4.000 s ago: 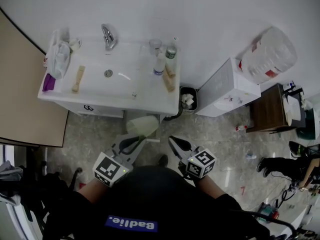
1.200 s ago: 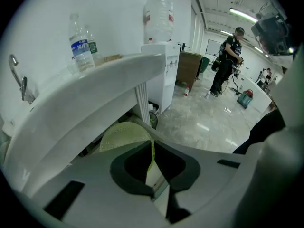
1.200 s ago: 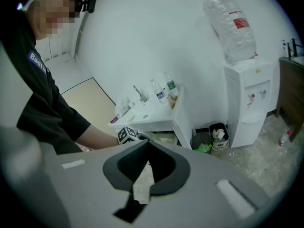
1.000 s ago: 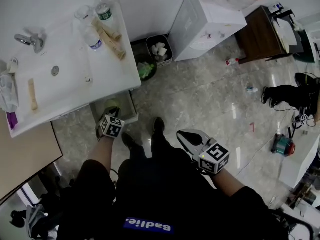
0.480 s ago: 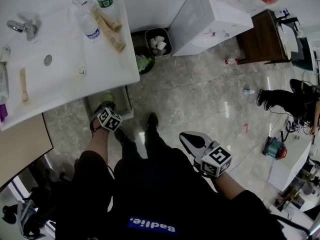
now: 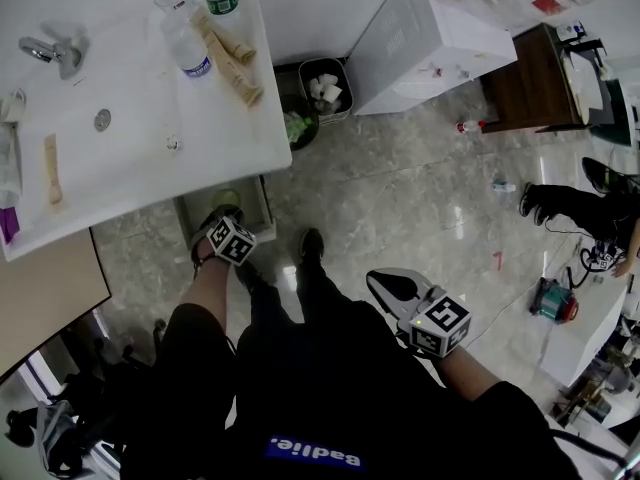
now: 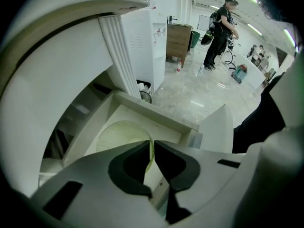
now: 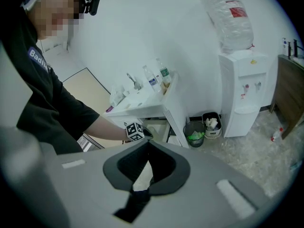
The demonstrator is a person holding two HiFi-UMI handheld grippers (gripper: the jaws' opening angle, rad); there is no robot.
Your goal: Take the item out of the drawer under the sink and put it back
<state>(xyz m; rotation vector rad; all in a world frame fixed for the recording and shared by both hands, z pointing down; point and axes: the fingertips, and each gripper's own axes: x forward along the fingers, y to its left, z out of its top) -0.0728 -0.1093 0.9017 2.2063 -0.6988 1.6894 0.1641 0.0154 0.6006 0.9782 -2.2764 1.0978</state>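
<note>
The left gripper [image 7: 151, 148] has its jaws pinched narrow on the thin rim of the pale green item [image 7: 118, 134], a round perforated dish lying just ahead of and below the jaws, inside the open drawer [image 7: 156, 114]. Since the dish sits low within the drawer walls, I judge this to be one end of the job: either the grasp before lifting out or the set-down on return. These views cannot settle which. At the least, a release is still to come.

The right gripper [image 8: 148, 146] is closed with nothing between its jaws. It is held well apart from the drawer, off to the left gripper's right and over open floor.

Right above the left gripper is the white sink counter [image 6: 220, 128], carrying bottles [image 6: 190, 53] towards its far corner. Past the drawer, to that gripper's right, stand two small bins [image 6: 322, 88], then a white water dispenser [image 6: 430, 38]. The floor [image 6: 400, 198] is glossy grey stone. Farther on are a dark wooden cabinet [image 6: 535, 78] and, well beyond, a standing person [image 7: 221, 32]
</note>
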